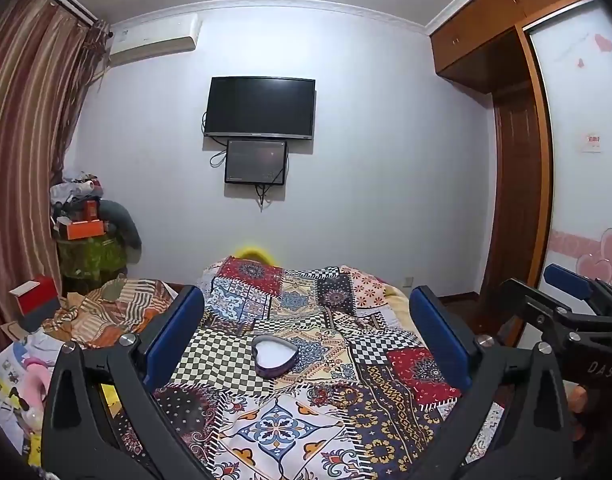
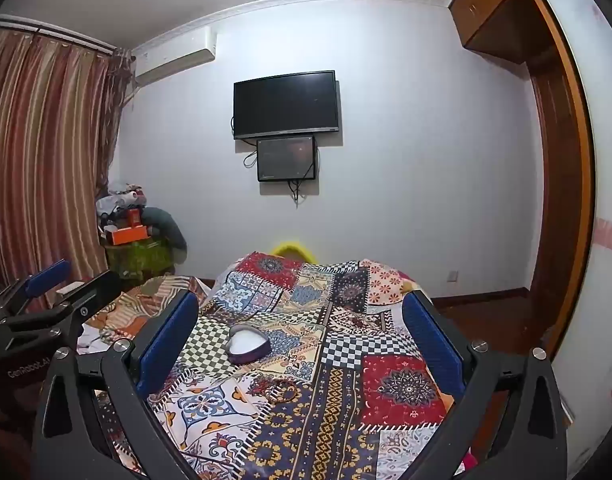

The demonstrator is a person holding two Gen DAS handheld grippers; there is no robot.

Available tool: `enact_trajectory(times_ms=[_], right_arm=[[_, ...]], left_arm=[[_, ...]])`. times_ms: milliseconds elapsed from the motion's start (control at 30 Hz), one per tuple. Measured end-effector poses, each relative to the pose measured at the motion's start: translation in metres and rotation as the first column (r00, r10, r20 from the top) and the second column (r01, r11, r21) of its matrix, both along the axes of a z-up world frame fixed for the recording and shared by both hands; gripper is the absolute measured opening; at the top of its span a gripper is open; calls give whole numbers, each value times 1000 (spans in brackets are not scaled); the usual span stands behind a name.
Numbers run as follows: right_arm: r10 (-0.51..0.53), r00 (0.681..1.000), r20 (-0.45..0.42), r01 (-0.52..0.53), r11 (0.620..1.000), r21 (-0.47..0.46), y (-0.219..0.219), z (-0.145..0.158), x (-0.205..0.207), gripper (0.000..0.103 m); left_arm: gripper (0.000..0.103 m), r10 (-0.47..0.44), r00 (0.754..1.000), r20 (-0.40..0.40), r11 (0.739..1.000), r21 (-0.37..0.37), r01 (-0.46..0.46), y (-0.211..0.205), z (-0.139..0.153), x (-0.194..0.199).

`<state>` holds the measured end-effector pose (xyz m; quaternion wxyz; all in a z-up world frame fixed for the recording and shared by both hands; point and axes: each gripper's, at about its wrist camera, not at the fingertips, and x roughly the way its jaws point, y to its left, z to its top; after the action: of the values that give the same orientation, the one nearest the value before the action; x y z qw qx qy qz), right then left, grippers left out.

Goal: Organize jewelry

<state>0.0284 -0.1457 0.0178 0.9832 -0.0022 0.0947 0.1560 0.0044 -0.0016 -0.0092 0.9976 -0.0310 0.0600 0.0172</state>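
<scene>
Firstly, left wrist view: the left gripper (image 1: 306, 328) stands spread wide, its blue pads at lower left and lower right of the frame, holding and touching nothing. A heart-shaped box (image 1: 274, 356), lidless with a pale interior, sits on the patchwork quilt (image 1: 281, 428) at centre, between the pads but apart from both. The right gripper (image 1: 566, 300) shows at the right edge.

Right wrist view: the right gripper (image 2: 301, 336) is likewise wide open and empty. The box (image 2: 249, 345) lies left of centre; a beaded bracelet (image 2: 282, 391) rests on the quilt just below it. The left gripper (image 2: 53, 284) appears at the left edge.

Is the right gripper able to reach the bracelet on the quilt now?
Probably yes: the right gripper is open and empty, and the bracelet lies uncovered on the quilt, nearer than the heart box.
</scene>
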Motion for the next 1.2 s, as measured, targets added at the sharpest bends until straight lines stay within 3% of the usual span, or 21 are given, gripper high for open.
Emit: enact_trajectory(times_ms=[1200], right_arm=[[-7, 1000, -30, 7, 1000, 9, -2, -1, 3, 101]], left_arm=[[103, -5, 1000, -26, 1000, -14, 5, 2, -2, 3]])
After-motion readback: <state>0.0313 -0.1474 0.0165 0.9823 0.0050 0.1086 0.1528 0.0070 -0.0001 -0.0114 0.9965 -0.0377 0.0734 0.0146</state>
